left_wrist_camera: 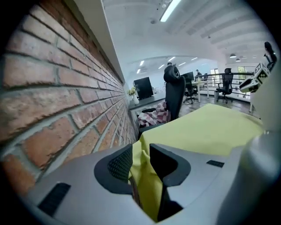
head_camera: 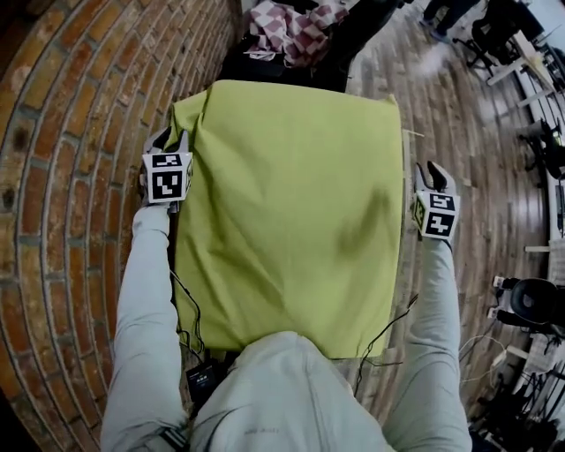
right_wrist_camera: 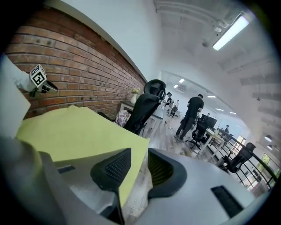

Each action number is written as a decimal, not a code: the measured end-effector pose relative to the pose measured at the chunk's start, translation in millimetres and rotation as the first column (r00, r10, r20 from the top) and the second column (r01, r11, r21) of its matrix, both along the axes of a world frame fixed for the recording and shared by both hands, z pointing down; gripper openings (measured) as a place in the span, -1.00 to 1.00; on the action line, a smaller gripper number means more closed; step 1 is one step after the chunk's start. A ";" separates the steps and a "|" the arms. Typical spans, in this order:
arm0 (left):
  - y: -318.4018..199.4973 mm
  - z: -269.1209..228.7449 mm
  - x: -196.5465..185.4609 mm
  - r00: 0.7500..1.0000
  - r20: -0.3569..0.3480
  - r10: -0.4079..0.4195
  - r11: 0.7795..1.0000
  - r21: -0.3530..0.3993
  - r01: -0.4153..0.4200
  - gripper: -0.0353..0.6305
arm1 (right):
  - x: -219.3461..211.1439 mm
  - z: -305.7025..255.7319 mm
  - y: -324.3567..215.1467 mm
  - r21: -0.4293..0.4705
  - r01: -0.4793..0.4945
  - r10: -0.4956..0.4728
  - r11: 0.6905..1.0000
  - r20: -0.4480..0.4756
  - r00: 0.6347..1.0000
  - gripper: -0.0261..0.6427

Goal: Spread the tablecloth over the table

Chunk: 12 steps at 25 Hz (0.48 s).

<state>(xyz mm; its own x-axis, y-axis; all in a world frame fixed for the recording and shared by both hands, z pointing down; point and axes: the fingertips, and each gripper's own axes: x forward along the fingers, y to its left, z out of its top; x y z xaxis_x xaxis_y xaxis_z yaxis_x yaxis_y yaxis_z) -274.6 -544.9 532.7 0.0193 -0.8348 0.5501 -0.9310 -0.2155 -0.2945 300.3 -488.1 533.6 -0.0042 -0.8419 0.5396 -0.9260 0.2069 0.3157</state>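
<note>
The yellow-green tablecloth [head_camera: 291, 212] lies flat over the table and hangs down at the near edge. A narrow strip of the table [head_camera: 407, 190] shows along its right side. My left gripper [head_camera: 168, 139] is at the cloth's left edge, by the far corner. In the left gripper view, a fold of cloth [left_wrist_camera: 147, 184] hangs loosely between the open jaws of the left gripper [left_wrist_camera: 141, 158]. My right gripper [head_camera: 435, 172] is at the right edge. There the cloth's edge [right_wrist_camera: 131, 176] passes between the open jaws of the right gripper [right_wrist_camera: 139, 165], and the pads stand apart from it.
A brick wall [head_camera: 62, 177] runs close along the table's left side. A black office chair [right_wrist_camera: 147, 107] with a checkered cloth [head_camera: 291, 26] stands at the far end. To the right is wooden floor [head_camera: 459, 115], with desks, chairs and a standing person [right_wrist_camera: 191, 114] beyond.
</note>
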 end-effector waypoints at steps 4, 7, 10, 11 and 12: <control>83.5 -20.3 20.2 1.000 0.000 0.029 1.000 -0.005 -0.029 -0.52 | -26.2 -20.2 78.6 0.022 0.041 -0.042 0.999 0.057 0.997 -0.56; 146.5 -26.2 36.2 0.999 0.003 0.043 0.999 -0.019 -0.043 -0.52 | -48.4 -22.4 139.0 0.013 0.075 -0.076 0.997 0.101 0.992 -0.57; 202.9 -16.9 55.3 0.999 0.002 0.043 0.998 -0.037 -0.043 -0.52 | -66.8 -7.5 196.8 -0.015 0.104 -0.101 0.994 0.152 0.983 -0.57; 221.7 -8.3 61.2 0.999 -0.005 0.039 0.998 -0.050 -0.039 -0.52 | -73.4 1.6 216.1 -0.028 0.115 -0.109 0.993 0.164 0.980 -0.57; 240.4 1.6 66.5 0.999 -0.016 0.035 0.997 -0.066 -0.036 -0.52 | -80.7 11.4 235.2 -0.041 0.126 -0.117 0.991 0.173 0.978 -0.57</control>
